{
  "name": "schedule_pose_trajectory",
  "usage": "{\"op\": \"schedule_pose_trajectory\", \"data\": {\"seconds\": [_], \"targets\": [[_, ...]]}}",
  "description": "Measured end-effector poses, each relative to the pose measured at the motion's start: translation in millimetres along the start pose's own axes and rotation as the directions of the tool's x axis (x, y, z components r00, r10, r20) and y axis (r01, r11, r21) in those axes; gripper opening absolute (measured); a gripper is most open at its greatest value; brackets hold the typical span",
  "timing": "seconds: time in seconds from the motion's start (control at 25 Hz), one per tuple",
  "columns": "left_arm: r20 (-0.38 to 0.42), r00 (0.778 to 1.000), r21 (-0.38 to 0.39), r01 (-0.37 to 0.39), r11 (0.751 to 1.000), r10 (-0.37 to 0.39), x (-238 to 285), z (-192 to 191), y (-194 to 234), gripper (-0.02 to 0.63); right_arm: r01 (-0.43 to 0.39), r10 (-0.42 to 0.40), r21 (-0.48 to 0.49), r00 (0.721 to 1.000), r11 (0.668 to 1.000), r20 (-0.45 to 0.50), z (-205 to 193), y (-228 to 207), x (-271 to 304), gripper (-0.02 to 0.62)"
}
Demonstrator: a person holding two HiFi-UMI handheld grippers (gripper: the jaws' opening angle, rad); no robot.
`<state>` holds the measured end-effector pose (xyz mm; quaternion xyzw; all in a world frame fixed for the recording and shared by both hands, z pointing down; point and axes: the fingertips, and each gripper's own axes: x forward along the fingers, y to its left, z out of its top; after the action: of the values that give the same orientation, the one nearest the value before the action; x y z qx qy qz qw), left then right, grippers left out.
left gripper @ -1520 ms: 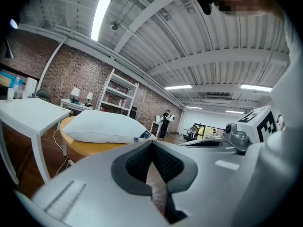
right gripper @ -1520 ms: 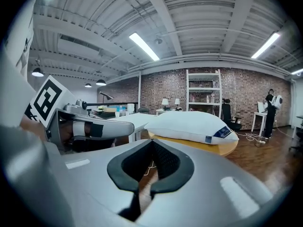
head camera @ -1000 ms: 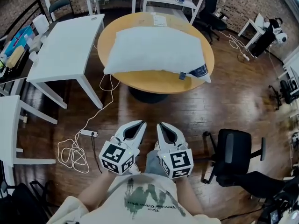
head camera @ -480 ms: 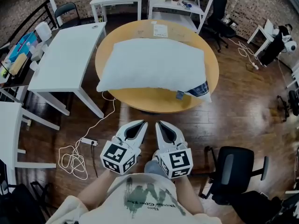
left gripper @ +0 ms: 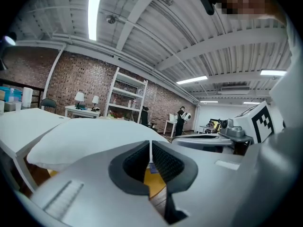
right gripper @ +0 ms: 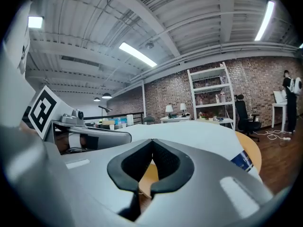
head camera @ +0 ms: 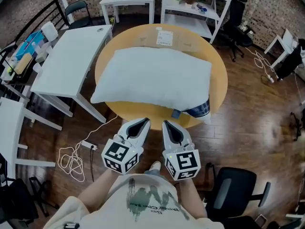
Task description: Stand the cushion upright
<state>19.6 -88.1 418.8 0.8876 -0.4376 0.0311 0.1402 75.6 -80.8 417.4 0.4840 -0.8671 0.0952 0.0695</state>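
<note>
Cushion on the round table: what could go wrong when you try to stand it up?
The cushion is big, soft and lying flat, so it may flop back down. Its near corners hang past the table rim, so a push might slide it off. The left gripper and right gripper are shut, so they could only shove it.

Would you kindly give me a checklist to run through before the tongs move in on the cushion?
1. Cushion upright: not ok, it lies flat on the round table.
2. Left tongs open for a grip: not ok, jaws together, nothing between them.
3. Right tongs open: not ok, jaws together, empty.
4. Tongs touching the cushion: not ok, both hover short of its near edge.
5. Cushion fully supported: not ok, its near corners seem to overhang the rim.
6. Far side clear: cannot tell; a paper sheet lies behind the cushion.
</note>
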Motion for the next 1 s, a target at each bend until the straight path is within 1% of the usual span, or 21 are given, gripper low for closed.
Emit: {"op": "schedule_pose_trajectory", "data": {"seconds": [0.16, 0.32, 0.48, 0.6, 0.68, 0.8, 1.0], "targets": [[0.014, 0.999, 0.02, -0.034, 0.999, 0.033, 21.7, 12.0, -2.3, 0.002, -0.021, 0.021, 0.012, 1.0, 1.0, 0.009, 5.6, -27.3, 6.5, 0.0], [0.002, 0.998, 0.037, -0.07, 0.997, 0.07, 33.3, 16.8, 5.6, 0.002, -0.04, 0.04, 0.002, 0.999, 0.999, 0.005, 12.6, -40.8, 16.7, 0.002], [0.006, 0.997, 0.036, -0.076, 0.996, 0.076, 46.1, 25.2, 21.2, 0.002, -0.034, 0.034, 0.001, 0.999, 0.999, -0.002, 16.7, -54.6, 30.9, 0.002], [0.006, 0.996, 0.029, -0.089, 0.996, 0.089, 56.2, 29.3, 40.9, 0.002, -0.033, 0.033, 0.008, 0.999, 0.999, -0.005, 17.9, -65.4, 41.6, 0.003], [0.011, 0.995, 0.028, -0.1, 0.995, 0.099, 64.8, 34.2, 56.7, 0.019, -0.021, 0.021, 0.01, 1.0, 1.0, -0.01, 18.5, -76.0, 50.2, 0.017], [0.021, 0.993, 0.039, -0.117, 0.992, 0.116, 75.9, 44.4, 84.3, 0.029, 0.009, -0.009, 0.002, 1.0, 1.0, -0.017, 20.7, -90.7, 65.5, 0.017], [0.026, 0.988, 0.007, -0.15, 0.989, 0.15, 97.0, 61.7, 136.9, 0.038, 0.077, -0.077, -0.011, 0.997, 0.997, -0.029, 29.6, -118.2, 90.1, 0.029]]}}
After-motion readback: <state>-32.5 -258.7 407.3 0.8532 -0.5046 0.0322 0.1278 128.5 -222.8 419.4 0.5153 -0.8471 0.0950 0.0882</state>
